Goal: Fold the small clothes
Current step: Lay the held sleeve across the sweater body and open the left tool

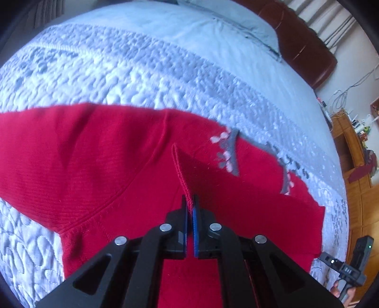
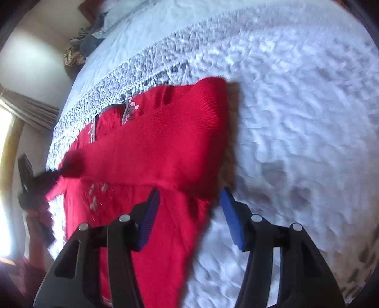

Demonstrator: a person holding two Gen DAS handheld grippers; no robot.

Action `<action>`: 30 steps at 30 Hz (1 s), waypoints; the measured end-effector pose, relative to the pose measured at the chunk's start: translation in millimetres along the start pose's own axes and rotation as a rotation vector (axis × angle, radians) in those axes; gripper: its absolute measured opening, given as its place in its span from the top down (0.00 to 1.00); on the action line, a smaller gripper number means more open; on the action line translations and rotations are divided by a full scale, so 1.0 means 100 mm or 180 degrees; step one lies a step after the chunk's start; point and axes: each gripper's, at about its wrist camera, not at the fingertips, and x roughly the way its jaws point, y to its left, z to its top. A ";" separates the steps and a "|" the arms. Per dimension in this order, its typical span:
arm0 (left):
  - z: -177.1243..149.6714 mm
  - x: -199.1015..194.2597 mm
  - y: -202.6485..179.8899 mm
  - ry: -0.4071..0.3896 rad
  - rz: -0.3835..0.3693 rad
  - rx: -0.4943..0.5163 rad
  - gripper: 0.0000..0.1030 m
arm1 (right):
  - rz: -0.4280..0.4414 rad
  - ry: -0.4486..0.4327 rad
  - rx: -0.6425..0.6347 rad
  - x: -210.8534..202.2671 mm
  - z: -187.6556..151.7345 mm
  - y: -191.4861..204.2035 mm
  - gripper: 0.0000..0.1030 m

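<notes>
A small red knit sweater (image 1: 113, 163) with grey trim and pale flower embroidery (image 1: 225, 151) lies on a quilted pale blue bedspread. My left gripper (image 1: 190, 203) is shut on a ribbed red edge of the sweater, lifted off the bed. In the right wrist view the sweater (image 2: 154, 151) has one part folded across its body, and the left gripper (image 2: 51, 176) pinches its end at the far left. My right gripper (image 2: 189, 199) is open and empty, hovering over the sweater's right edge near the bedspread.
The bedspread (image 2: 296, 118) spreads wide to the right. A blue pillow (image 1: 236, 21) and brown headboard (image 1: 303, 40) lie at the far end. A wooden cabinet (image 1: 355, 165) stands off the bed's right side. Crumpled clothes (image 2: 83, 45) sit at the far corner.
</notes>
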 end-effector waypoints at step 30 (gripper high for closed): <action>0.14 -1.51 3.40 -0.0379 0.0709 -0.1733 0.34 | -0.0896 0.0039 -0.1172 0.26 -0.55 1.18 0.46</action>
